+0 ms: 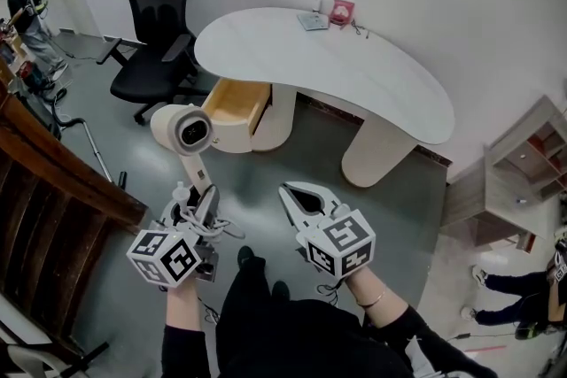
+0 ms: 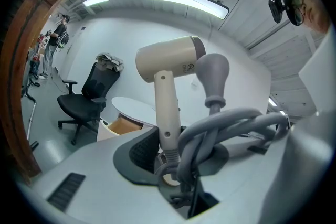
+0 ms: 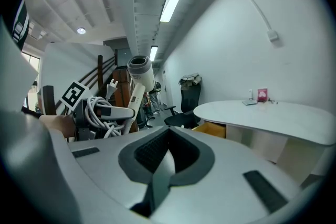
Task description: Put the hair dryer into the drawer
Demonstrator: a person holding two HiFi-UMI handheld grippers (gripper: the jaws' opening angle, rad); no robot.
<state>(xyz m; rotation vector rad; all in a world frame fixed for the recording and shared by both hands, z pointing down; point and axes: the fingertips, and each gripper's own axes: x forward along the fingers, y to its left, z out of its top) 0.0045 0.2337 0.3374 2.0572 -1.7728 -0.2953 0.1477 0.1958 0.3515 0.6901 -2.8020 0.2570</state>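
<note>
Cream hair dryer (image 1: 182, 130) stands upright in the near-level left claw (image 1: 204, 195).

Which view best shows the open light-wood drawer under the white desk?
Head view: the open light-wood drawer shows from above, interior visible. Left gripper view catches a corner past the cream hair dryer; right gripper view, only an edge.

Cream hair dryer (image 1: 182, 130), white desk (image 1: 354, 75), black chair (image 1: 159, 13)

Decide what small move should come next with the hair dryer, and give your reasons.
Probably carry the hair dryer forward toward the drawer: the left gripper grips its handle, yet the dryer is short of the drawer, which stands open under the desk.
</note>
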